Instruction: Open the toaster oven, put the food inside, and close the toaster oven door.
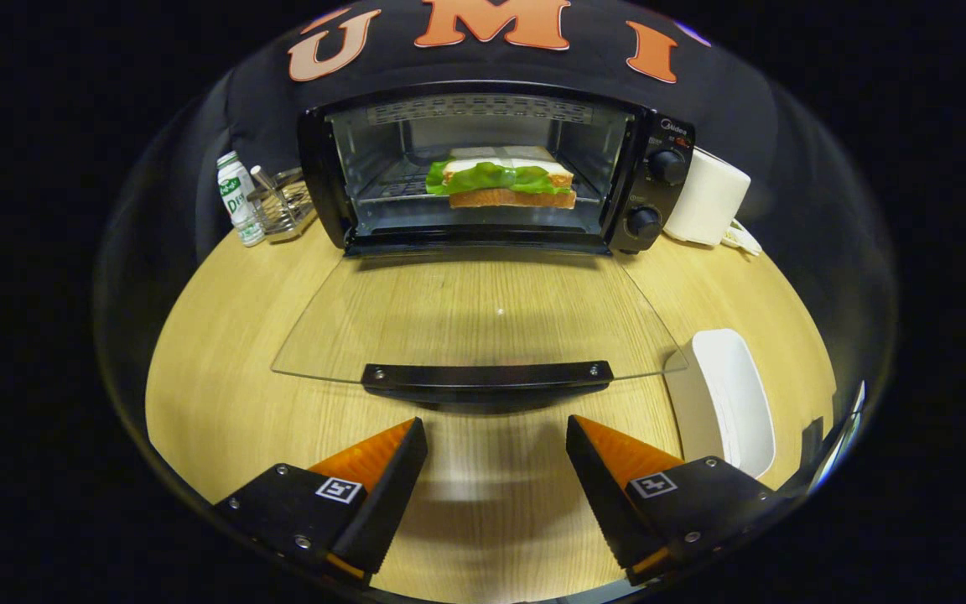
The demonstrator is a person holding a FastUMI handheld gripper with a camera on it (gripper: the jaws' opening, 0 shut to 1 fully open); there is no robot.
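Toaster oven (495, 168), sandwich (501, 178) already inside; its rigid, smooth glass door (475, 310) lies open, best lifted by the handle (487, 375) just ahead of the open, empty gripper (496, 436).

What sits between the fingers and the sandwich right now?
Gripper view: the open glass door lies flat, its handle just ahead of the open gripper; sandwich beyond.

The black toaster oven (491, 168) is set at the back of the wooden counter (223, 394), its glass door (475, 315) folded fully down and lying flat, the black handle (487, 377) nearest the tongs (495, 449), which are held apart and empty just short of it. A sandwich (504, 180) with green lettuce is seen on the rack inside
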